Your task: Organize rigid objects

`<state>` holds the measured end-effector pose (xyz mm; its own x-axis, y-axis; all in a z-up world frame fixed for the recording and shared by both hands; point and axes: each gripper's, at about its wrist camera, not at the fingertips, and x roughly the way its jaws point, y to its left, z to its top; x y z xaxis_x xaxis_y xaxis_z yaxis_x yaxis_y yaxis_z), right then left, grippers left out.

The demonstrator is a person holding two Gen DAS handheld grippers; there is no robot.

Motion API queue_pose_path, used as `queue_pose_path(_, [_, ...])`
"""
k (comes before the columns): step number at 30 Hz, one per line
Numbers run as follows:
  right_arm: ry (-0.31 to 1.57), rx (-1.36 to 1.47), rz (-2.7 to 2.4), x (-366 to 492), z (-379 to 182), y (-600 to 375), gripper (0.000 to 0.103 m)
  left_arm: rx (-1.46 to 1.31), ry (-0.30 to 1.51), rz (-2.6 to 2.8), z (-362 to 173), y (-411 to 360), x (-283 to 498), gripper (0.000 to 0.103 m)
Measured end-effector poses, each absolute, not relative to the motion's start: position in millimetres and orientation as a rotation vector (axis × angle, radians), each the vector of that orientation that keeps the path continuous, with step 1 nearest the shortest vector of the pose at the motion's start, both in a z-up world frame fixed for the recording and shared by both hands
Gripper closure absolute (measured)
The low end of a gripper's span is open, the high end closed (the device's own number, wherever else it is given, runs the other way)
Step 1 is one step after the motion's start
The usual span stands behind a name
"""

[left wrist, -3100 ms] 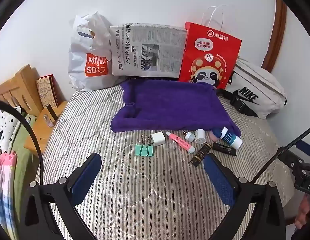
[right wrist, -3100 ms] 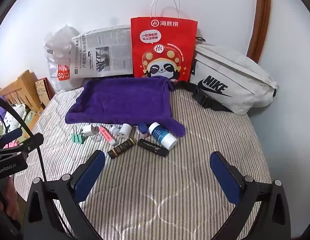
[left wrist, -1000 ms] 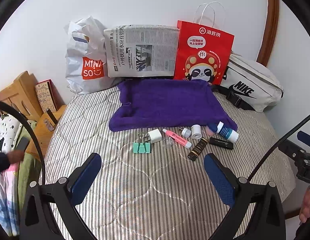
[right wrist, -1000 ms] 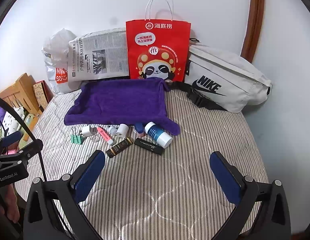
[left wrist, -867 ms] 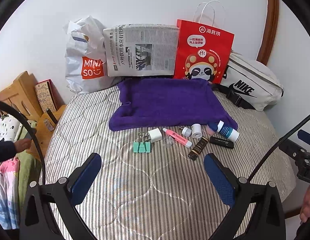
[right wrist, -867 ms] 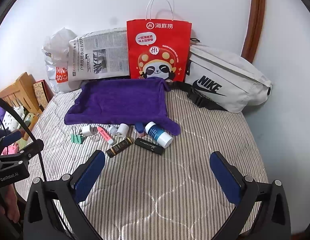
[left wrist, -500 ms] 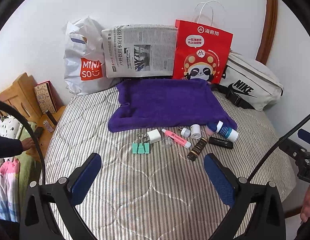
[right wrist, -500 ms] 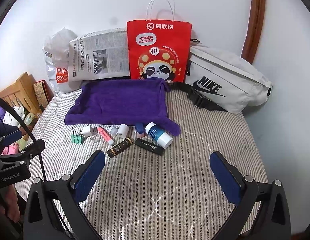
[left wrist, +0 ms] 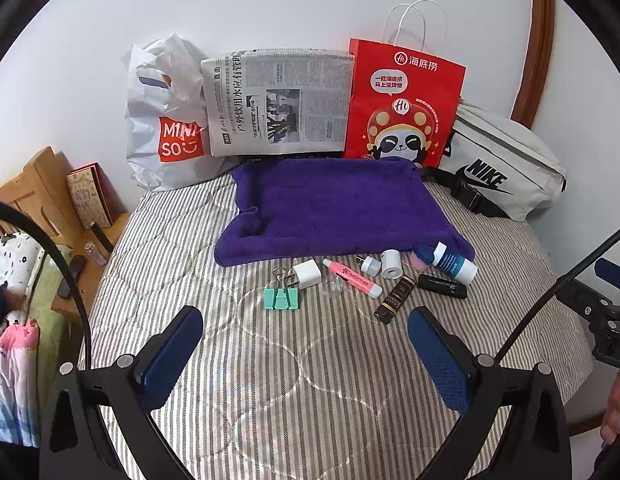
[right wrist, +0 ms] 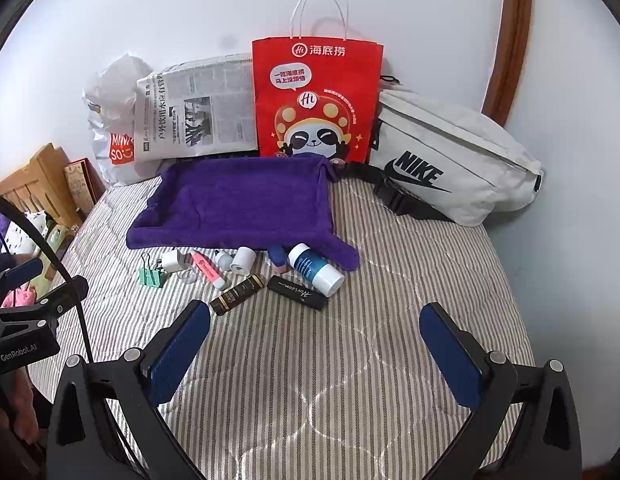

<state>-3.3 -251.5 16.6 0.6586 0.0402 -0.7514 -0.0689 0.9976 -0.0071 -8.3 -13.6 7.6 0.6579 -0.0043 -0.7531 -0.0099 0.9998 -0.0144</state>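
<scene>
Left wrist view: left gripper (left wrist: pixel 304 334) hovering over the striped mattress (left wrist: pixel 270 380), jaws wide apart, nothing held. Green binder clip (left wrist: pixel 282 298), white charger (left wrist: pixel 307 273), pink tube (left wrist: pixel 352 278) lined up just in front of the purple towel (left wrist: pixel 334 208).

Right wrist view: right gripper (right wrist: pixel 315 336) jaws spread too, empty. Black tube (right wrist: pixel 296 292) and blue-white bottle (right wrist: pixel 315 269) by the towel's front right corner.

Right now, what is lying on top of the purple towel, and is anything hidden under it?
The purple towel carries nothing on its flat part. A blue-labelled white bottle lies at its front right corner, partly overlapping the edge. Whatever lies beneath the cloth is covered, so that cannot be seen.
</scene>
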Motion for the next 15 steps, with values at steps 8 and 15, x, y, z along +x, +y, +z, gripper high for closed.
queue_pose_path(8, [0.858,-0.042,0.066,2.1,13.0,-247.7,0.0,-0.021,0.852,0.001,4.7,-12.4,-2.8,0.0])
queue_pose_path(15, [0.874,-0.05,0.076,10.3,4.8,-244.4,0.0,-0.015,0.865,0.006,-3.6,-4.4,5.3,0.0])
